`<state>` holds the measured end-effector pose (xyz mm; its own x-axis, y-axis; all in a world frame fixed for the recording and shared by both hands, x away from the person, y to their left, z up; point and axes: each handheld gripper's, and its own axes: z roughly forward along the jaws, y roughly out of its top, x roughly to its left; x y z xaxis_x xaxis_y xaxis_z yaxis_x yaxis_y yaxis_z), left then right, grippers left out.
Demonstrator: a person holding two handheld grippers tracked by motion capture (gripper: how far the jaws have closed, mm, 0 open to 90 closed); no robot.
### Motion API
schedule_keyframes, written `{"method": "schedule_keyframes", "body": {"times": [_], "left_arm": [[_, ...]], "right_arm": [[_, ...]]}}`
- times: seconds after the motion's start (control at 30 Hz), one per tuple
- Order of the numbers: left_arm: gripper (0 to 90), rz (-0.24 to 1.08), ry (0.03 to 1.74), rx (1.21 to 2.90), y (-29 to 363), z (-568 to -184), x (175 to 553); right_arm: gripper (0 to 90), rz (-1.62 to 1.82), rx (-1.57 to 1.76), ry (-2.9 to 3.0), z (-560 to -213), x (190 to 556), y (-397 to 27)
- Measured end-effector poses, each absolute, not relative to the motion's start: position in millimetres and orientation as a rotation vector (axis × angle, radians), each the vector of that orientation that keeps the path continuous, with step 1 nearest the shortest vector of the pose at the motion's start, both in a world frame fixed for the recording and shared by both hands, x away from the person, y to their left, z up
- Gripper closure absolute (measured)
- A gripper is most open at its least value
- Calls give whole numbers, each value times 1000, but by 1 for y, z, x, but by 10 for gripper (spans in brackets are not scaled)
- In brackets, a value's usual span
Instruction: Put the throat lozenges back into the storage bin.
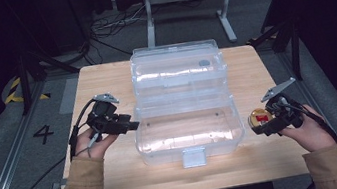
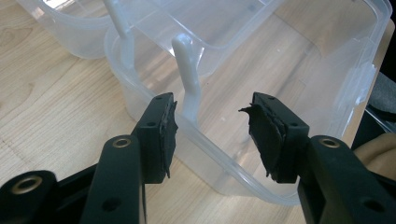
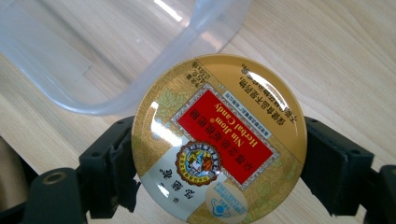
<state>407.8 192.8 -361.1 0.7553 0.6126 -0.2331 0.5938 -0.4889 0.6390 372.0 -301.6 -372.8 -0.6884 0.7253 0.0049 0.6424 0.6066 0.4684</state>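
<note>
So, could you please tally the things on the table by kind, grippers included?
Clear box with open lid: 1
Candy tin: 1
Grippers, left and right: 2
Total: 4

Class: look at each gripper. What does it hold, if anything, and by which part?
The right gripper holds a round candy tin by opposite sides of its rim. The left gripper is open and holds nothing.
</note>
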Motion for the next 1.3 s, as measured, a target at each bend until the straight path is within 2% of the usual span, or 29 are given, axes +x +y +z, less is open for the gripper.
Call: {"method": "schedule_keyframes", "body": {"times": [0.57,1.3], "left_arm": [[510,37,907,2207,196,-361,408],[508,38,913,2198,201,-360,408]], "right_arm": [[202,649,1014,2704,-348,378,-268],[202,630,912,2782,-344,391,-226]]}}
